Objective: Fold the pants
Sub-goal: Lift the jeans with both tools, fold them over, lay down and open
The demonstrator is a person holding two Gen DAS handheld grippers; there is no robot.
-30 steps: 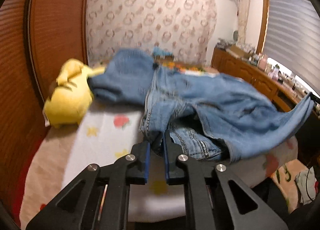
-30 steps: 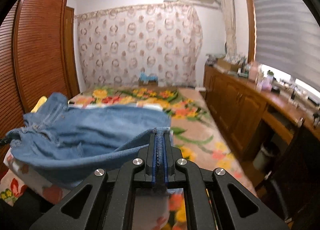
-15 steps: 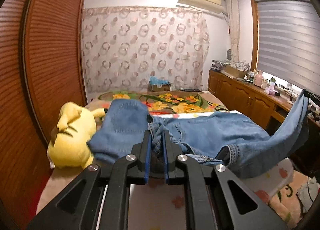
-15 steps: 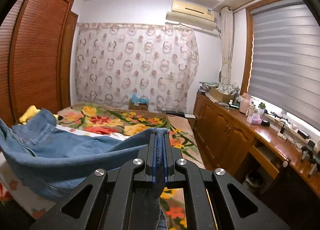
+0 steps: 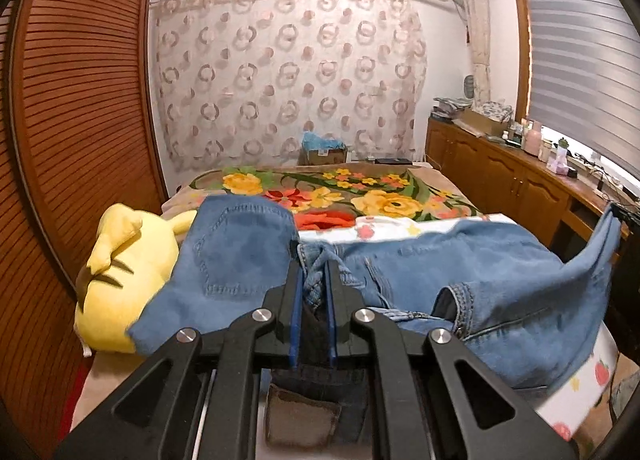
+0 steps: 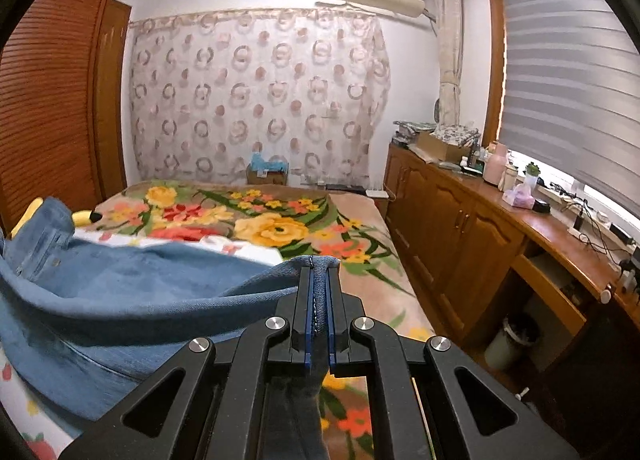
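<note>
Blue denim pants point(image 5: 460, 280) hang stretched between both grippers above the near end of the bed. My left gripper point(image 5: 312, 264) is shut on a bunched fold near the waistband; a back-pocket panel point(image 5: 236, 256) drapes to its left. In the right wrist view the pants point(image 6: 120, 292) sweep away to the left, and my right gripper point(image 6: 319, 268) is shut on a thin seamed edge of the fabric. That same held corner rises at the far right of the left wrist view, where the right gripper point(image 5: 622, 216) shows only as a dark tip.
A yellow plush toy point(image 5: 120, 280) lies at the bed's left side by the brown slatted wardrobe point(image 5: 80, 120). A flowered blanket point(image 6: 280, 228) covers the bed. Wooden cabinets point(image 6: 460, 240) with clutter on top line the right wall, with a bin point(image 6: 508, 340) underneath.
Both views have tilted up from the bed toward the far curtain. The pants have been lifted and pulled taut, and the right-hand corner stands higher. Both grips stay the same.
</note>
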